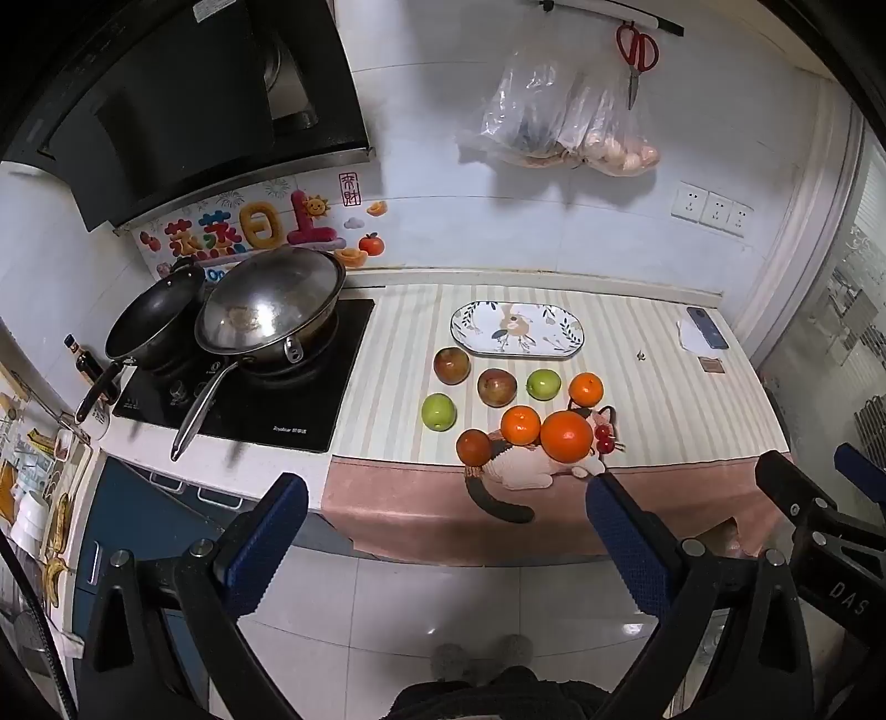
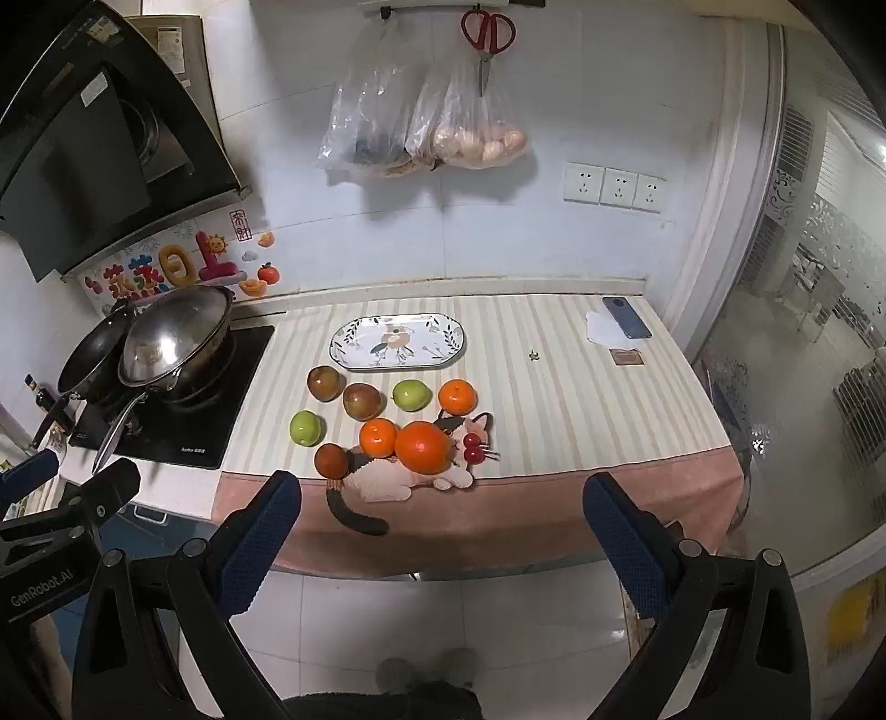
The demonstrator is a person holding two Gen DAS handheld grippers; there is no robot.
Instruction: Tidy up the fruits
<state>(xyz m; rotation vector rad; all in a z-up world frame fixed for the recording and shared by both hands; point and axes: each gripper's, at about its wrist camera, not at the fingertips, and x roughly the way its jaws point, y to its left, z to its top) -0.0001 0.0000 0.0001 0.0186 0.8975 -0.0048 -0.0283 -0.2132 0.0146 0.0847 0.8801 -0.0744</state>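
Observation:
Several fruits lie on a striped cloth on the counter: a large orange [image 1: 566, 436] [image 2: 422, 446], smaller oranges [image 1: 520, 425] [image 2: 457, 397], green apples [image 1: 438, 412] [image 2: 412, 395], reddish-brown fruits [image 1: 451, 365] [image 2: 363, 401] and two cherries [image 2: 472, 448]. Behind them lies an oval flowered plate [image 1: 570, 338] [image 2: 451, 340] with nothing on it. My left gripper [image 1: 448, 487] hangs open in front of the counter edge, well short of the fruit. Beside it, my right gripper [image 2: 443, 487] is open too, with nothing between its fingers.
A gas hob with a steel wok [image 1: 271, 302] and a black pan [image 1: 152, 321] stands left of the cloth. A phone [image 2: 626, 317] on paper lies at the back right. Bags and scissors [image 2: 487, 39] hang on the wall. A person's slippered feet stand on the tiled floor below.

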